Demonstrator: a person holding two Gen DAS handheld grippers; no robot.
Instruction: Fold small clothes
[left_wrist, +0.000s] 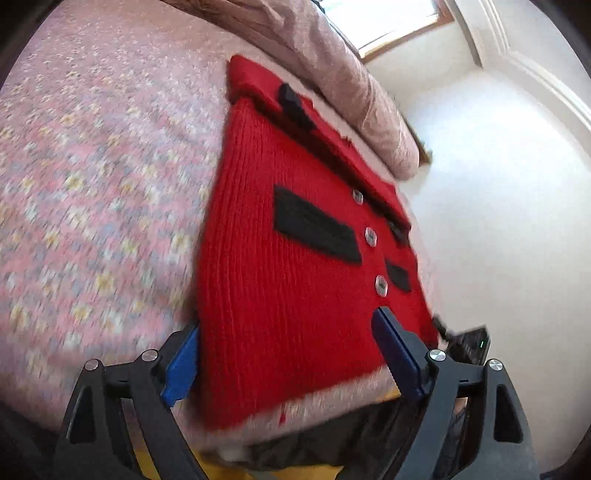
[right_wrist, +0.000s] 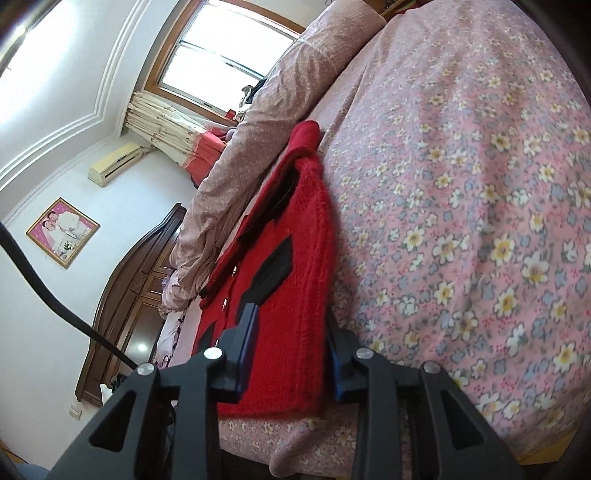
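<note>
A small red knitted cardigan (left_wrist: 280, 295) with black patches and three silver buttons lies flat on the flowered pink bedspread (left_wrist: 92, 184), near the bed's edge. One sleeve is folded across its far side. My left gripper (left_wrist: 288, 332) is open, its blue pads straddling the cardigan's near hem. In the right wrist view the cardigan (right_wrist: 295, 258) lies lengthwise, and my right gripper (right_wrist: 291, 332) is open with its fingers on either side of the near hem. Whether the pads touch the knit I cannot tell.
A rolled pink quilt (left_wrist: 351, 74) lies along the far side of the cardigan; it also shows in the right wrist view (right_wrist: 258, 129). The bed's edge (left_wrist: 332, 406) drops off below the hem. A dark wooden headboard (right_wrist: 129, 295) stands at the left.
</note>
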